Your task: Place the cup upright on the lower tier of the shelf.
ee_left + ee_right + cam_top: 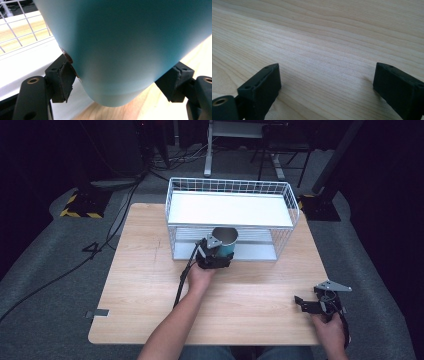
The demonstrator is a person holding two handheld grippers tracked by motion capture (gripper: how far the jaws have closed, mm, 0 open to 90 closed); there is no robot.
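Observation:
A teal cup (225, 242) with a metal inside stands tilted at the front of the white wire rack (231, 187), at the mouth of its lower level. My left gripper (216, 258) is shut on the cup from the near side. In the left gripper view the teal cup (125, 50) bulges between both black jaws, with a pad (65, 80) pressed against its lower left side. My right gripper (306, 304) rests near the table's front right corner, held in a hand. Its jaws stand wide apart over bare wood in the right gripper view (327, 82), nothing between them.
The rack has a white top shelf (227, 209) and a lower tray (250, 251). The wooden table (140, 285) is bare around the hands. A cable (182, 280) trails from the left gripper. Dark floor, stands and cables lie beyond the table.

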